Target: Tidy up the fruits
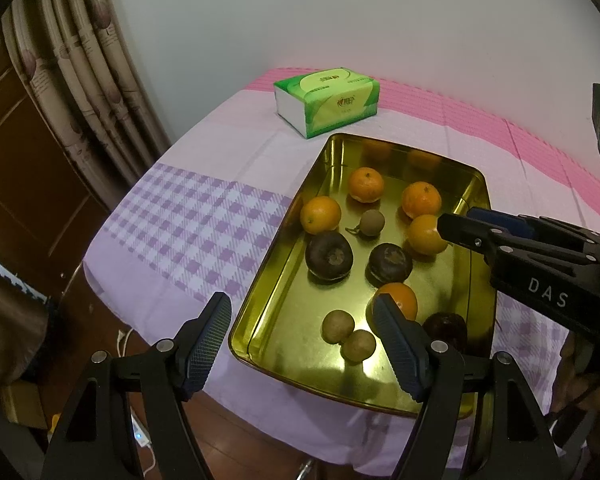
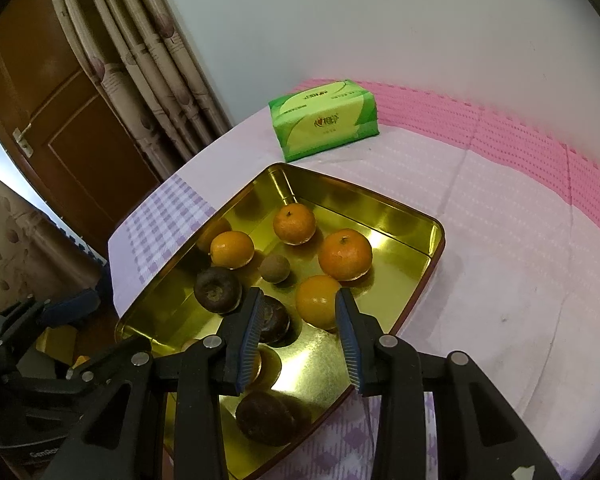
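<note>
Right gripper poised over fruit in the gold rectangular metal tray (image 2: 404,216).

The right gripper (image 2: 298,340), jaws apart and empty, hangs just above a smooth round orange (image 2: 318,300): light, firm, inclined to roll; take it across its middle. A dark brown round fruit (image 2: 276,320) crowds its left side. The left gripper (image 1: 300,344) stands open, empty. A green tissue pack (image 2: 324,120) lies on the counter, well apart.
</note>
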The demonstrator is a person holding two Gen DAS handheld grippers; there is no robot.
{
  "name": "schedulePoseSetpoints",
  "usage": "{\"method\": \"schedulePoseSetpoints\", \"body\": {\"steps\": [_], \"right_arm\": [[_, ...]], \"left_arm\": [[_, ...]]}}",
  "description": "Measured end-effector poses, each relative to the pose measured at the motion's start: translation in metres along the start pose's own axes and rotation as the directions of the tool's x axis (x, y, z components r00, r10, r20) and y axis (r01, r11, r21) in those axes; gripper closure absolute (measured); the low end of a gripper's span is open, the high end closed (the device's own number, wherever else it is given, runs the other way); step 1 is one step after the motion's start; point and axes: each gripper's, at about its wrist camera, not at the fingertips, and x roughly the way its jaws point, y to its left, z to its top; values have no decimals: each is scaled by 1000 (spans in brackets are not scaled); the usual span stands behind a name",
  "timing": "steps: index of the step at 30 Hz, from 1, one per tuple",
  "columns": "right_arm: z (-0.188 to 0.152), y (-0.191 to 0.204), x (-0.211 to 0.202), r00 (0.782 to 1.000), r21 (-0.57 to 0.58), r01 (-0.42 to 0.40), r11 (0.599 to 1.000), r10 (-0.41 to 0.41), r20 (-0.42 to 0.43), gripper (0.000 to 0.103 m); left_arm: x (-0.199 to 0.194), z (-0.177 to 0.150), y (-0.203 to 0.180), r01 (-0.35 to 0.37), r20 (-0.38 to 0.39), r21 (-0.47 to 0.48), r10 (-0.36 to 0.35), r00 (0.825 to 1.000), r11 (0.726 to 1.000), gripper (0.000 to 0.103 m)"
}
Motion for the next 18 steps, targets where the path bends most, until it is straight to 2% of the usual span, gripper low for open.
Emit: {"method": "schedulePoseSetpoints", "body": {"steps": [7,11,14,18], "right_arm": [[-6,3,-12,999,13,-18,1000,18,35,66],[-12,9,-27,997,-7,-5,1000,6,74,54],[-19,18,-48,990,-37,32,999,-27,136,46],[-27,27,-83,966,-66,98,993,-80,246,28]], "left_arm": [[1,0,-1,0,4,2,0,1000,1000,29],[-7,1,-1,0,43,11,0,999,1000,29],[-17,3,0,1,87,15,-3,996,1000,29],[-35,4,3,2,151,2,-2,988,1000,29]]}}
